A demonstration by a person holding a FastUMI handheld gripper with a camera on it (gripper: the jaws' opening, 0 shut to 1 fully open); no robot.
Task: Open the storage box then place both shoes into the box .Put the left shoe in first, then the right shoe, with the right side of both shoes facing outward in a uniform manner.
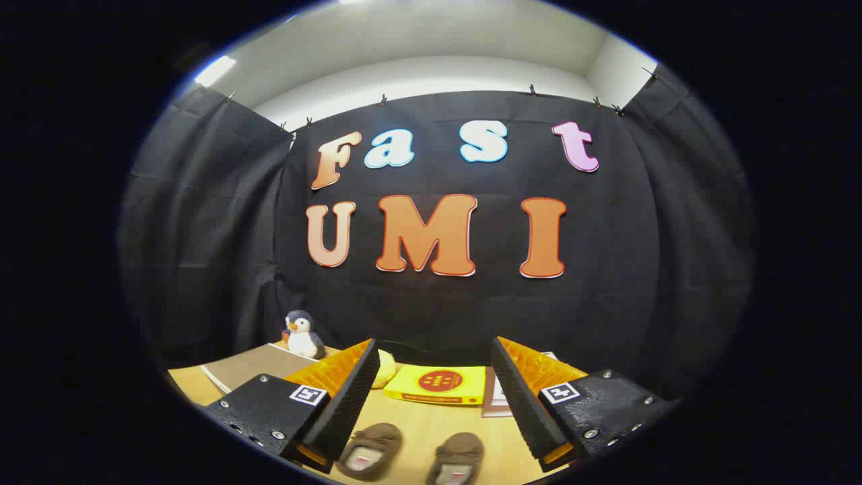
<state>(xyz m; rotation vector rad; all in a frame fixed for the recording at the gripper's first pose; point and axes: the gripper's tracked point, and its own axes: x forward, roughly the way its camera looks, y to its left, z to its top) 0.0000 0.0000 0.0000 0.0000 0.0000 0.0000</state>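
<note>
**Inspector:** Shoes, two brown ones, lie side by side on the wooden table (411,424). The left shoe (369,450) and the right shoe (456,458) sit between the gripper's fingers, close in below them, openings upward.

**Clerk:** And the gripper (431,397)?

**Inspector:** Its fingers stand spread wide apart, pinching nothing, held above the table and touching neither shoe.

**Clerk:** The storage box?

**Inspector:** A flat yellow box (438,385) with a red round mark lies beyond the shoes, between the fingertips, lid down. Whether it is the storage box, I cannot tell.

**Clerk:** Other items?

**Inspector:** A penguin plush toy (302,335) stands at the table's far edge, beyond the left finger. A small yellow object (385,369) sits just beside the yellow box, partly hidden by that finger.
</note>
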